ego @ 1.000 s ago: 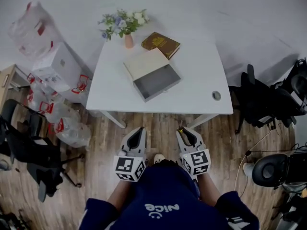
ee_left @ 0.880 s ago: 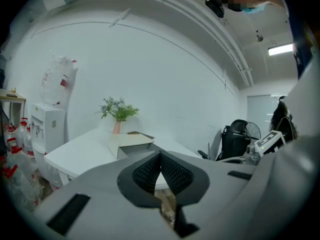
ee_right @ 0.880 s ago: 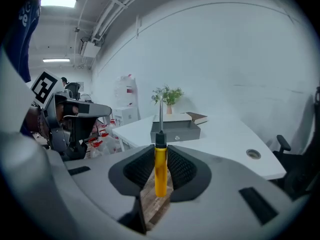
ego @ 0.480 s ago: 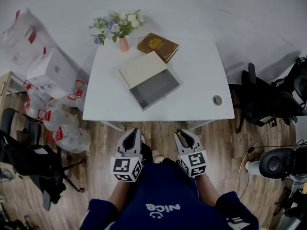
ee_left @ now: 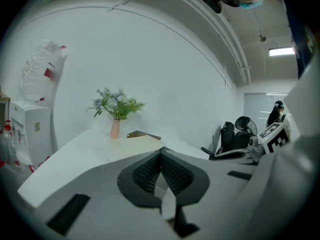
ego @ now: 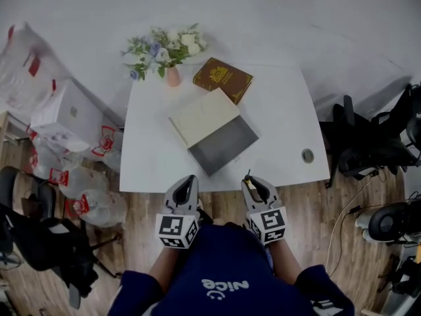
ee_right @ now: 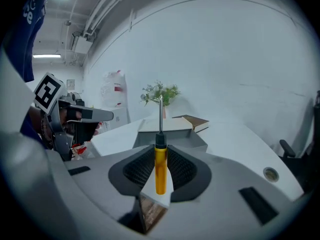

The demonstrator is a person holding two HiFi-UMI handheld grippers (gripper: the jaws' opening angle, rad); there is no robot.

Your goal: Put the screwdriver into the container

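Head view: book [ego: 222, 79] beside container [ego: 225, 145]

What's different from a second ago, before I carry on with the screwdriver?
The left tool and right tool have advanced together to the near edge of the table. Nothing taken or let go. Unchanged: the screwdriver clamped in the right tool, the left tool shut and empty, the container open on the table.

flower vase [ego: 173, 76] near brown book [ego: 222, 79] on table [ego: 284, 127]
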